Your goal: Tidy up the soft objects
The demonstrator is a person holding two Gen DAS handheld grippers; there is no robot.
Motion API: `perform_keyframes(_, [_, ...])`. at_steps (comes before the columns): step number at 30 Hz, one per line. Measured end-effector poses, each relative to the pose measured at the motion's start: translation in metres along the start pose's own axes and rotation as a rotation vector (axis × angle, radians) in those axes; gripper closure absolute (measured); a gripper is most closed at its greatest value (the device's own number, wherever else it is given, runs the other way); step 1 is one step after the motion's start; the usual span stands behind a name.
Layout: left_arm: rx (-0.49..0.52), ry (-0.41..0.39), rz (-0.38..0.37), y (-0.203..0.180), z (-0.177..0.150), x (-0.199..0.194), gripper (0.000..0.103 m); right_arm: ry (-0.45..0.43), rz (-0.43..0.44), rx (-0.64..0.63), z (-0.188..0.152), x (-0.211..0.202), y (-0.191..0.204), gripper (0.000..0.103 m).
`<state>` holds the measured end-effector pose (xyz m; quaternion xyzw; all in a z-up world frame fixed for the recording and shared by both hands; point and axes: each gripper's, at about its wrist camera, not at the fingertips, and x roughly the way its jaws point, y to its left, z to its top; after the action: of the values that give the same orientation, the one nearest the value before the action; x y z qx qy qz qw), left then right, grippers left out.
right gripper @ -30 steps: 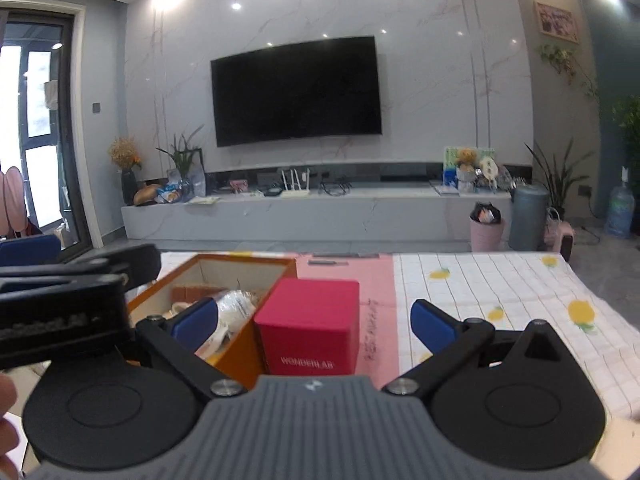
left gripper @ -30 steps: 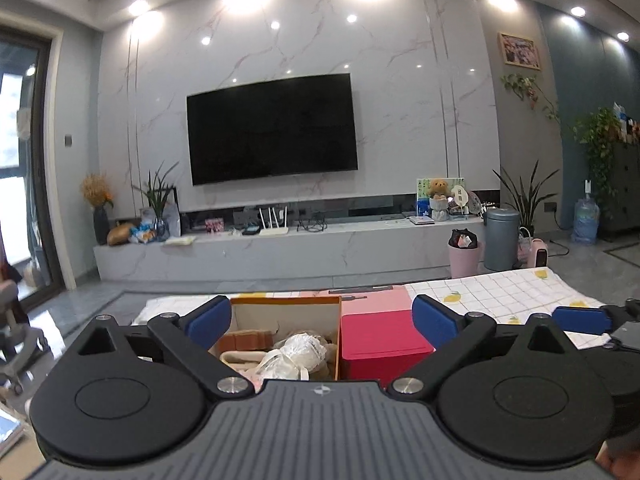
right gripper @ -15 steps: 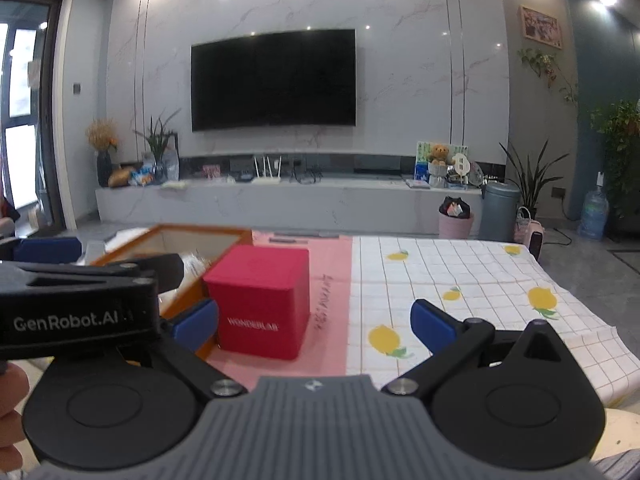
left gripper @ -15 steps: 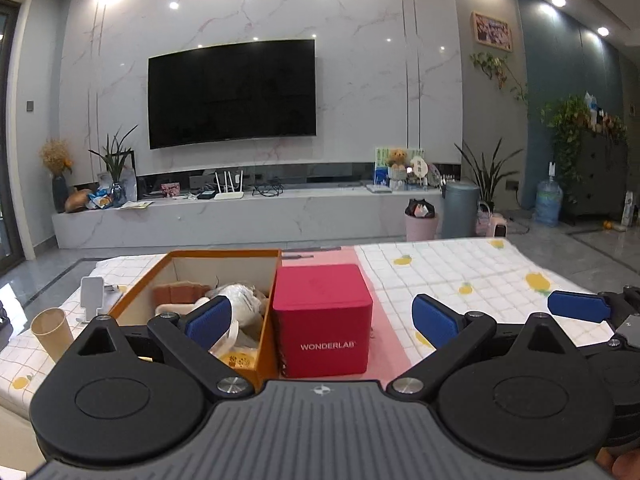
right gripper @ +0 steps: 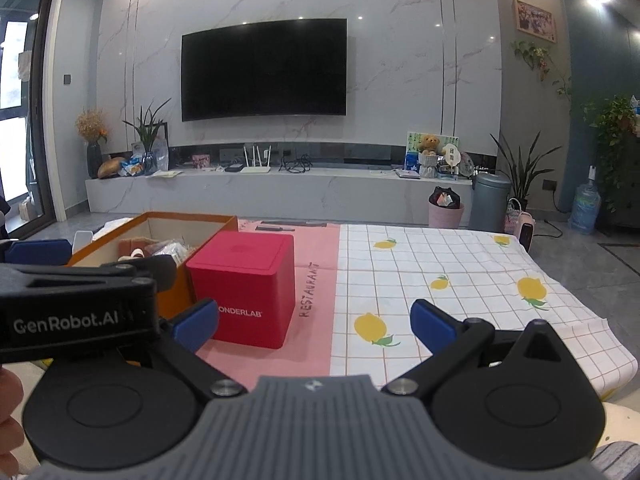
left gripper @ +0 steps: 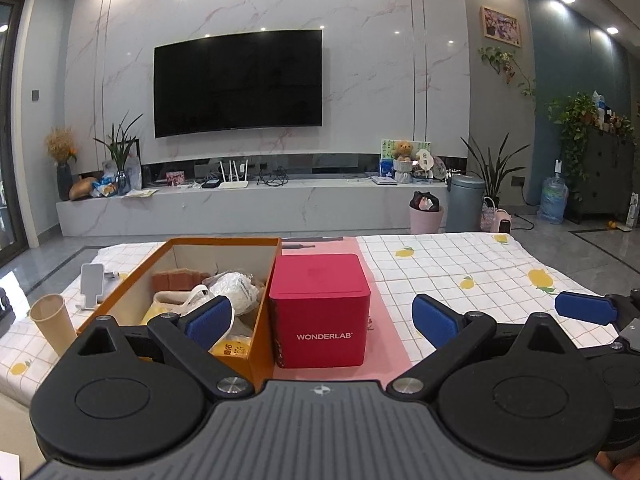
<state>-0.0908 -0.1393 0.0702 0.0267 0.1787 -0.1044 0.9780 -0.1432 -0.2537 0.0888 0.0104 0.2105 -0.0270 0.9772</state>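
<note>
An open orange cardboard box (left gripper: 262, 332) (right gripper: 196, 222) stands on the table and holds soft things: a crumpled white plastic bag (left gripper: 236, 292), a brown sponge-like piece (left gripper: 176, 279) and a yellow packet (left gripper: 234, 348). A closed red WONDERLAB box (left gripper: 320, 312) (right gripper: 244, 284) touches its right side. My left gripper (left gripper: 322, 322) is open and empty, hovering short of both boxes. My right gripper (right gripper: 314, 322) is open and empty too, over the pink mat (right gripper: 316, 300) to the right of the red box. The left gripper's body fills the left of the right wrist view.
A lemon-print checked tablecloth (right gripper: 440, 276) covers the table's right half. A paper cup (left gripper: 54, 322) and a white phone stand (left gripper: 92, 284) sit left of the orange box. Behind the table are a TV wall, a low marble cabinet (left gripper: 248, 208) and bins (left gripper: 464, 202).
Both views have risen and pulled back, so more of the table and the boxes' tops show. Both grippers stay open and empty. Nothing on the table has moved.
</note>
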Motion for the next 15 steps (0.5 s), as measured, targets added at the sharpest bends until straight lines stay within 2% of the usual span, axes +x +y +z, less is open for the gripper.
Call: perform_keyframes(15, [0.005, -0.003, 0.010, -0.0050, -0.0015, 0.0009, 0.000, -0.001, -0.003, -0.001, -0.0017, -0.0004, 0.0014, 0.003])
